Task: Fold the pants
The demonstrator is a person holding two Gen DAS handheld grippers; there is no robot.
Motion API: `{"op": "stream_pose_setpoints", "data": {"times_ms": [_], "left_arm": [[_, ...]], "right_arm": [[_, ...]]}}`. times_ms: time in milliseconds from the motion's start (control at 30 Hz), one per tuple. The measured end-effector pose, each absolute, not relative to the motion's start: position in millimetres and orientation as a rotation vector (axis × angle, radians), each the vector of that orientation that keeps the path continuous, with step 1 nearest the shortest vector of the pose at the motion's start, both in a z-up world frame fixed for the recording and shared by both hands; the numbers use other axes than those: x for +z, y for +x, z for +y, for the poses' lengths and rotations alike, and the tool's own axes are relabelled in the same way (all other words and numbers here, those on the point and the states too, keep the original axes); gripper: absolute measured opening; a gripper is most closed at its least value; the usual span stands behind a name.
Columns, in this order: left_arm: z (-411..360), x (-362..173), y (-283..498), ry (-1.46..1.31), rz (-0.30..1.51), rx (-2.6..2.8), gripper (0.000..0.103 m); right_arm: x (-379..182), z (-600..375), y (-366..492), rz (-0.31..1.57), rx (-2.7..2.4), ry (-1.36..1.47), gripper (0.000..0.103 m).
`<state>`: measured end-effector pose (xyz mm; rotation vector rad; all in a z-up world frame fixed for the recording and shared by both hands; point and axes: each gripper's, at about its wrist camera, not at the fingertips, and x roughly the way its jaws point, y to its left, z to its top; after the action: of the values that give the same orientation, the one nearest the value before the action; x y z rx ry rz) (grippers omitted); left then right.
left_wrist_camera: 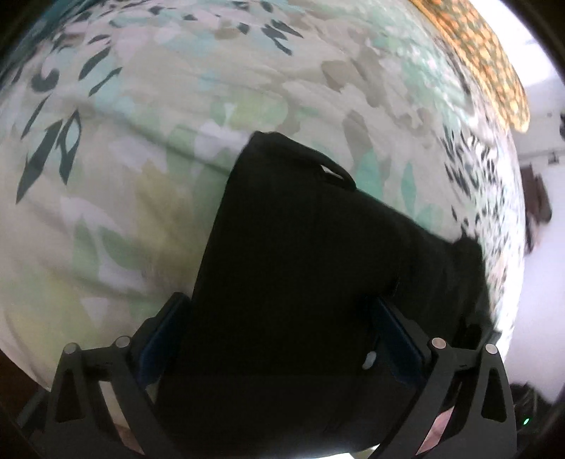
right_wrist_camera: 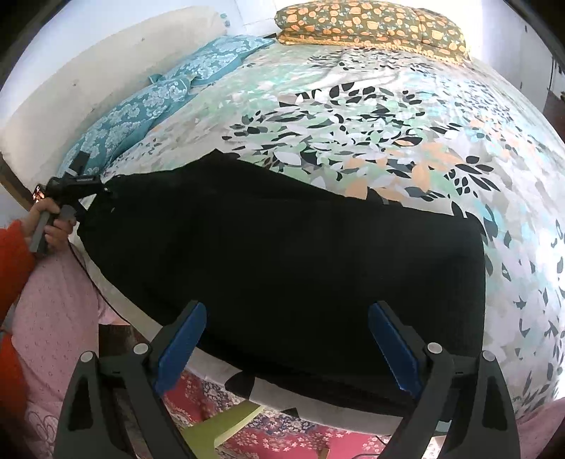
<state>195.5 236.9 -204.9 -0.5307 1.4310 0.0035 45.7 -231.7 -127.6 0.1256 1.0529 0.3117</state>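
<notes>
The black pants (right_wrist_camera: 282, 254) lie flat on the bed (right_wrist_camera: 406, 148), stretched along its near edge over the leaf-patterned bedsheet (right_wrist_camera: 353, 116); one end reaches the bed's near corner beside a teal floral pillow (right_wrist_camera: 141, 109), the other ends in a straight edge toward the sheet's brighter side. In the left wrist view the pants (left_wrist_camera: 300, 264) run as a dark band away from the camera, a small loop showing at the far end; the picture is blurred. The left gripper (left_wrist_camera: 282, 335) stands with its jaws wide apart, the dark cloth filling the gap between its blue pads; whether the pads touch the cloth I cannot tell. From the right wrist view that same left gripper (right_wrist_camera: 76, 185) sits at the pants' end nearest the teal pillow, held by a hand (right_wrist_camera: 49, 222) with an orange sleeve. The right gripper (right_wrist_camera: 287, 339) hovers over the pants' near edge with its jaws apart and nothing pinched; below it, past the bed's edge, a red patterned rug (right_wrist_camera: 268, 434) and a pale green stool (right_wrist_camera: 226, 420) show. An orange-flowered pillow (right_wrist_camera: 370, 24) lies at the bed's far side.
</notes>
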Motion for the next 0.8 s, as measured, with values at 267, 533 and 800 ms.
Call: {"op": "stream_pose_setpoints", "data": {"times_ms": [267, 533, 800], "left_arm": [[231, -142, 159, -0.729, 1.286, 0.001, 0.021], [95, -53, 148, -0.615, 1.211, -0.189, 0.019], [-85, -112, 146, -0.259, 1.325, -0.29, 0.022]], "right_arm": [[-125, -261, 47, 1.011, 0.269, 0.235, 0.093], [-123, -285, 52, 0.97, 0.25, 0.346, 0.093], [-124, -309, 45, 0.949, 0.194, 0.406, 0.093]]}}
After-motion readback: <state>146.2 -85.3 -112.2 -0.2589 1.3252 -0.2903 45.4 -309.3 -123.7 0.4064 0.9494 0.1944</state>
